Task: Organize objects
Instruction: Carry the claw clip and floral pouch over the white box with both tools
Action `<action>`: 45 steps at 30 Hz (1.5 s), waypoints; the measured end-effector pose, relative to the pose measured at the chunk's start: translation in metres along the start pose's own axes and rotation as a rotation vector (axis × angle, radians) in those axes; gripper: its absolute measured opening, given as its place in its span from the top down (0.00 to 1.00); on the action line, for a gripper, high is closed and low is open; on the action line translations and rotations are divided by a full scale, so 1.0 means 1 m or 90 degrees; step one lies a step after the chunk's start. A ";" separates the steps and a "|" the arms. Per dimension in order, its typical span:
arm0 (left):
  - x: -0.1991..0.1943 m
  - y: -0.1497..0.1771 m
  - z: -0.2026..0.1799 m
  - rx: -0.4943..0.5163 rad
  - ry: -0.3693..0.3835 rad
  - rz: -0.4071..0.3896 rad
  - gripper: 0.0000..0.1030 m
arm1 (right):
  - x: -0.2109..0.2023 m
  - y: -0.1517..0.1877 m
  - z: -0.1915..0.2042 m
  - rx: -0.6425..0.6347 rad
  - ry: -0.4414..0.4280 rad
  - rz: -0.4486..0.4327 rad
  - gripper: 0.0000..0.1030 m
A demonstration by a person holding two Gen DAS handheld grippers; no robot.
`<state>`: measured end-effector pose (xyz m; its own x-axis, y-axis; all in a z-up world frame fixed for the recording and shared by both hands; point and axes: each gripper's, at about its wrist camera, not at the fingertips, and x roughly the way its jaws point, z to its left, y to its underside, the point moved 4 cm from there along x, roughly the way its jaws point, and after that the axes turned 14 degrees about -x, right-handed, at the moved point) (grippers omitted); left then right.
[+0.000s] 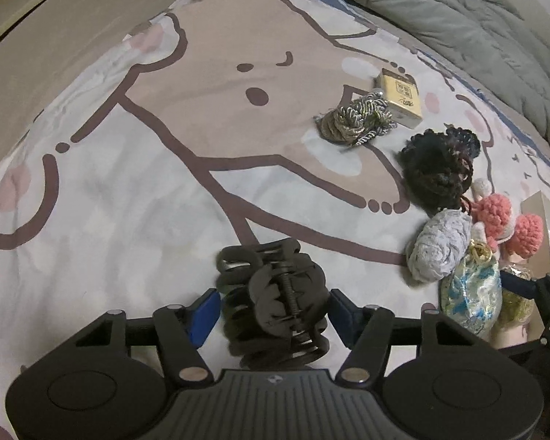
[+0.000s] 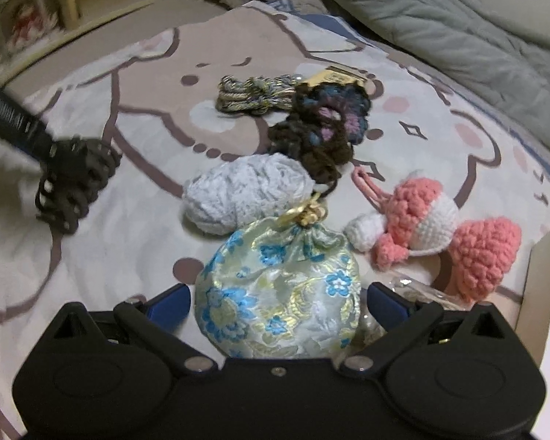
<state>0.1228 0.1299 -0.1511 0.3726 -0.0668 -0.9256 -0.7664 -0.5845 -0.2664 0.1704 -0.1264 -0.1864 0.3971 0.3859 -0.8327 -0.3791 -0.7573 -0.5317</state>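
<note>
Dark brown plastic claw clip [image 1: 275, 304] sits between my down-tilted left gripper's [image 1: 273, 313] half-open pads; my right gripper [image 2: 275, 304], equally steep, straddles the floral brocade drawstring pouch [image 2: 278, 286], contact unclear

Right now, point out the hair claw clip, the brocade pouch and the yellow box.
hair claw clip [image 1: 275, 304]: left wrist view, on its spring hinge.
brocade pouch [image 2: 275, 293]: right wrist view, on its flowered belly.
yellow box [image 1: 401, 97]: left wrist view, on its printed top face.

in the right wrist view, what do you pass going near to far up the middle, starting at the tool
tool → floral pouch → pale blue yarn ball → dark crochet piece → braided cord bundle → grey quilt
</note>
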 end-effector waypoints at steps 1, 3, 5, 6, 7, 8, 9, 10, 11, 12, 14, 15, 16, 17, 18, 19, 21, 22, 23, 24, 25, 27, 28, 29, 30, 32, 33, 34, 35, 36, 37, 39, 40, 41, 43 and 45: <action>-0.001 0.000 0.000 0.004 0.006 0.000 0.43 | 0.000 0.000 -0.002 0.012 -0.003 0.001 0.03; -0.003 -0.001 0.000 0.006 0.007 -0.004 0.46 | 0.000 0.000 -0.004 0.030 -0.011 0.008 0.15; -0.006 -0.001 -0.001 0.012 0.008 -0.011 0.51 | 0.000 0.000 -0.004 0.048 -0.017 0.020 0.17; -0.008 -0.001 -0.002 0.018 0.009 -0.017 0.53 | 0.000 -0.001 -0.003 0.047 -0.013 0.024 0.17; -0.010 -0.002 -0.003 0.021 0.012 -0.021 0.54 | 0.000 -0.002 -0.002 0.041 -0.010 0.028 0.18; -0.012 -0.002 -0.003 0.021 0.019 -0.021 0.54 | 0.000 -0.003 -0.001 0.041 -0.006 0.030 0.18; -0.013 -0.002 -0.003 0.021 0.026 -0.019 0.54 | -0.001 -0.004 -0.001 0.046 -0.003 0.032 0.18; -0.014 -0.002 -0.003 0.022 0.029 -0.020 0.54 | -0.002 -0.004 0.000 0.052 -0.003 0.032 0.18; -0.016 -0.001 -0.004 0.027 0.030 -0.025 0.54 | -0.003 -0.004 0.000 0.057 -0.003 0.032 0.18; -0.019 0.000 -0.006 0.035 0.030 -0.031 0.54 | -0.006 -0.005 0.001 0.060 -0.003 0.029 0.18; -0.025 0.002 -0.011 0.052 0.032 -0.047 0.54 | -0.012 -0.007 0.002 0.066 -0.002 0.020 0.18; -0.029 0.002 -0.013 0.060 0.033 -0.057 0.54 | -0.016 -0.008 0.001 0.070 0.001 0.014 0.18; -0.033 0.002 -0.015 0.067 0.035 -0.066 0.54 | -0.021 -0.010 0.001 0.076 0.004 0.007 0.18; -0.036 0.002 -0.017 0.072 0.037 -0.073 0.54 | -0.026 -0.012 0.001 0.084 0.008 -0.001 0.18; -0.039 0.003 -0.019 0.077 0.039 -0.080 0.54 | -0.030 -0.013 0.000 0.092 0.012 -0.007 0.18; -0.042 0.003 -0.022 0.084 0.041 -0.087 0.54 | -0.036 -0.014 -0.002 0.104 0.017 -0.016 0.18; -0.048 0.003 -0.027 0.094 0.043 -0.100 0.54 | -0.046 -0.016 -0.006 0.129 0.028 -0.030 0.18; -0.050 0.004 -0.029 0.099 0.045 -0.105 0.54 | -0.050 -0.017 -0.008 0.139 0.034 -0.036 0.18; -0.053 0.004 -0.032 0.103 0.047 -0.110 0.54 | -0.055 -0.017 -0.011 0.148 0.042 -0.042 0.18; -0.055 0.005 -0.034 0.108 0.048 -0.116 0.54 | -0.059 -0.016 -0.013 0.154 0.049 -0.047 0.18; -0.058 0.006 -0.037 0.114 0.050 -0.123 0.54 | -0.064 -0.016 -0.015 0.161 0.057 -0.053 0.18; -0.063 0.007 -0.042 0.126 0.052 -0.138 0.54 | -0.073 -0.016 -0.020 0.179 0.067 -0.065 0.18; -0.065 0.008 -0.045 0.135 0.051 -0.149 0.54 | -0.077 -0.015 -0.023 0.187 0.070 -0.070 0.18; -0.068 0.009 -0.048 0.143 0.049 -0.160 0.54 | -0.081 -0.014 -0.025 0.194 0.073 -0.075 0.18; -0.071 0.009 -0.051 0.152 0.048 -0.170 0.54 | -0.085 -0.013 -0.028 0.200 0.078 -0.079 0.18; -0.076 0.011 -0.057 0.165 0.051 -0.186 0.54 | -0.092 -0.011 -0.032 0.211 0.088 -0.088 0.18; -0.079 0.011 -0.060 0.170 0.053 -0.193 0.54 | -0.096 -0.010 -0.034 0.218 0.092 -0.093 0.18; -0.081 0.012 -0.063 0.174 0.056 -0.198 0.54 | -0.100 -0.010 -0.037 0.227 0.096 -0.098 0.18; -0.084 0.013 -0.065 0.178 0.060 -0.203 0.54 | -0.103 -0.009 -0.040 0.234 0.100 -0.102 0.18; -0.087 0.014 -0.069 0.183 0.063 -0.209 0.54 | -0.107 -0.008 -0.042 0.242 0.105 -0.107 0.18; -0.089 0.015 -0.071 0.186 0.067 -0.214 0.54 | -0.111 -0.007 -0.044 0.248 0.110 -0.112 0.18; -0.094 0.017 -0.078 0.190 0.077 -0.224 0.54 | -0.120 -0.004 -0.049 0.259 0.118 -0.120 0.18; -0.097 0.017 -0.081 0.192 0.083 -0.229 0.54 | -0.124 -0.003 -0.051 0.265 0.120 -0.124 0.18; -0.100 0.018 -0.085 0.194 0.089 -0.234 0.54 | -0.129 -0.002 -0.053 0.269 0.123 -0.127 0.18; -0.106 0.018 -0.096 0.204 0.101 -0.246 0.54 | -0.139 -0.002 -0.058 0.271 0.132 -0.138 0.18; -0.112 0.017 -0.110 0.218 0.110 -0.259 0.54 | -0.150 -0.002 -0.063 0.271 0.142 -0.151 0.18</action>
<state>0.1253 0.0381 -0.0219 0.7323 -0.0391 -0.6799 -0.6581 -0.2973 -0.6918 0.1645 -0.2156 -0.0506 0.6642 0.3639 -0.6530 -0.5440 -0.3639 -0.7561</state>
